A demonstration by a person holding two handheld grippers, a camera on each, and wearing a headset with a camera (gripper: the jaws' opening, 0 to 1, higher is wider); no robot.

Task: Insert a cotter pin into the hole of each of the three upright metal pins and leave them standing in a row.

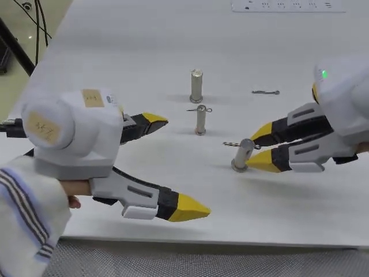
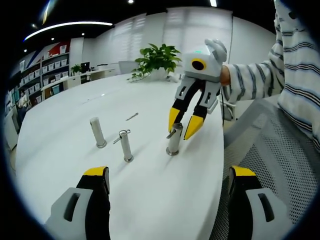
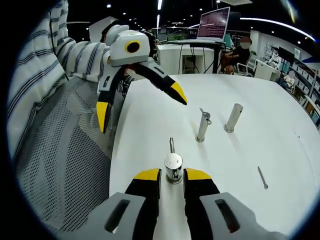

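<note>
White tabletop point(image 1: 115, 52) carries every work item; I read three metal pins in a row leading away from the headset, each apart from the next: near pin point(image 1: 242, 156), middle pin point(image 1: 200, 121), far pin point(image 1: 196, 85); the middle pin stands upright with a fitted cotter pin point(image 1: 199, 109) crosswise through its upper end; the far pin stands upright by itself; the near pin leans a little in the head view, and a second cotter pin point(image 1: 232, 144) projects sideways from its top, though I cannot tell how far it is seated; a loose cotter pin point(image 1: 265, 92) lies flat beyond the row, well apart from all three pins

Right gripper point(image 1: 258, 148) reaches in from the right of the head view; its yellow fingertips point(image 3: 149, 176) sit narrowly to either side of the near pin, and I cannot tell whether they press on it or merely bracket it; the lower tip overlaps the pin's base on the right; left gripper point(image 1: 174, 164) hangs over the near-left table edge, fingers spread wide with nothing between them; its white body blocks my view of the table beneath; a striped sleeve point(image 1: 23, 219) shows behind it

Surroundings: a power strip point(image 1: 288, 6) at the table's far edge; dark cables point(image 1: 34, 17) beyond the left edge; a potted plant point(image 2: 155, 57) behind the table; a mesh chair point(image 3: 75, 150) beside it; a laptop point(image 3: 214, 24) on a further desk
</note>
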